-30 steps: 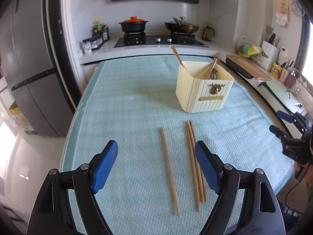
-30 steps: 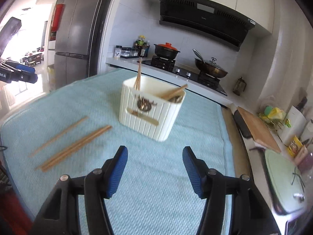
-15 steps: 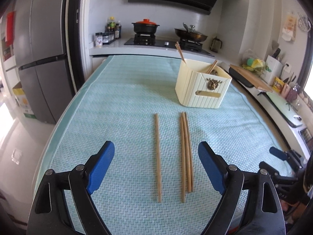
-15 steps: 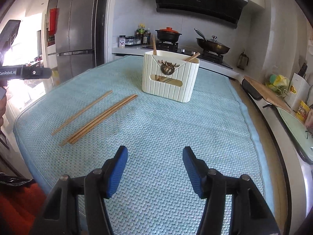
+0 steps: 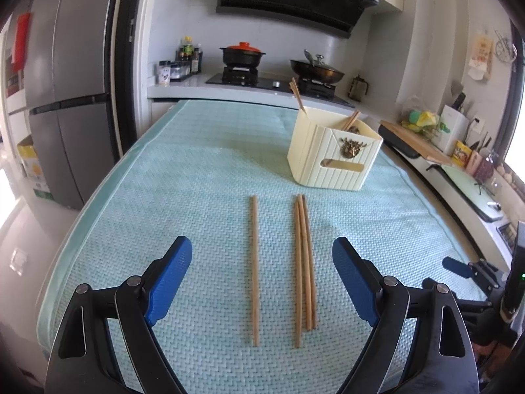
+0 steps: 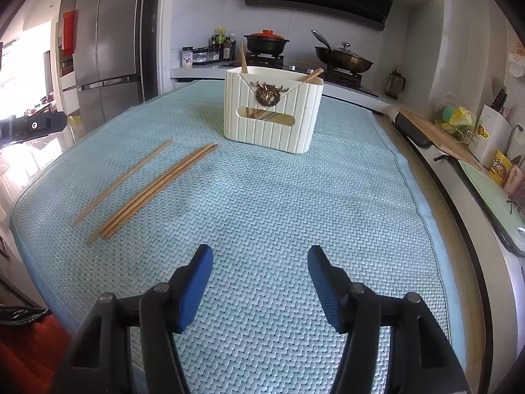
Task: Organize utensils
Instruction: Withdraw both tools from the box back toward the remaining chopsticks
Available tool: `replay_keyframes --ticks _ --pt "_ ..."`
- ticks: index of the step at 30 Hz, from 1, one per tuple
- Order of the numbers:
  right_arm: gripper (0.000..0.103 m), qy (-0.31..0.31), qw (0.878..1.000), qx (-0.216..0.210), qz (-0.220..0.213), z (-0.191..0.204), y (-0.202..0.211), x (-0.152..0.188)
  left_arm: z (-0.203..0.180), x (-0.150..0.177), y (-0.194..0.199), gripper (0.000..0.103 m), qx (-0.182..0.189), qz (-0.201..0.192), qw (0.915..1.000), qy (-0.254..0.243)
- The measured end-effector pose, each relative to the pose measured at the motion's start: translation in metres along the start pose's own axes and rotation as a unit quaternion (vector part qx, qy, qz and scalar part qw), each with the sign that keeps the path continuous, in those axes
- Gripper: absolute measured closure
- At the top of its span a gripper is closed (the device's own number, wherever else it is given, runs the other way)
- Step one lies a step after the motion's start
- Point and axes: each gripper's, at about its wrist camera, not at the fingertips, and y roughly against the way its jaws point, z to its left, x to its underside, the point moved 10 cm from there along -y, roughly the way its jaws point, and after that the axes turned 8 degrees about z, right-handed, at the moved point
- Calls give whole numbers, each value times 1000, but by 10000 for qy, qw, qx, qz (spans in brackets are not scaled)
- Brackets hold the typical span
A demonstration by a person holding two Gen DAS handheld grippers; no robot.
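On the table's (image 5: pixel 183 177) blue mat: four wooden chopsticks (image 5: pixel 305 262), one apart, three bunched, near the cream holder (image 5: pixel 331 161). Likely light, stiff, thin, prone to rolling; pinch mid-shaft. Left tongs (image 5: pixel 262 277) spread wide, empty; right tongs (image 6: pixel 261 282) spread, empty.

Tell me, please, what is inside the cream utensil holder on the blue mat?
In the cream utensil holder, wooden chopsticks stick out above the rim on both sides, and some show through the front slot. The wall hides their lower ends and anything else inside.
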Motion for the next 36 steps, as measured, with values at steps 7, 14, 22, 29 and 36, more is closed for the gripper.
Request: replay_keyframes --ticks 7,14,22,29,36 --pt "30 56 9999 123 -53 2 0 -3 2 6 -7 11 -166 64 9998 -41" --pt "30 124 9999 82 -7 9 -1 -5 12 9 -11 2 -331 135 9993 56" --pt "30 188 9998 6 53 20 -5 -8 30 12 -11 1 -430 213 9983 328" --pt "30 255 9996 -105 28 29 -5 -10 33 16 -13 1 -391 285 9985 255" --pt "30 53 9998 91 168 19 -10 -2 47 19 -20 1 -372 428 9979 299"
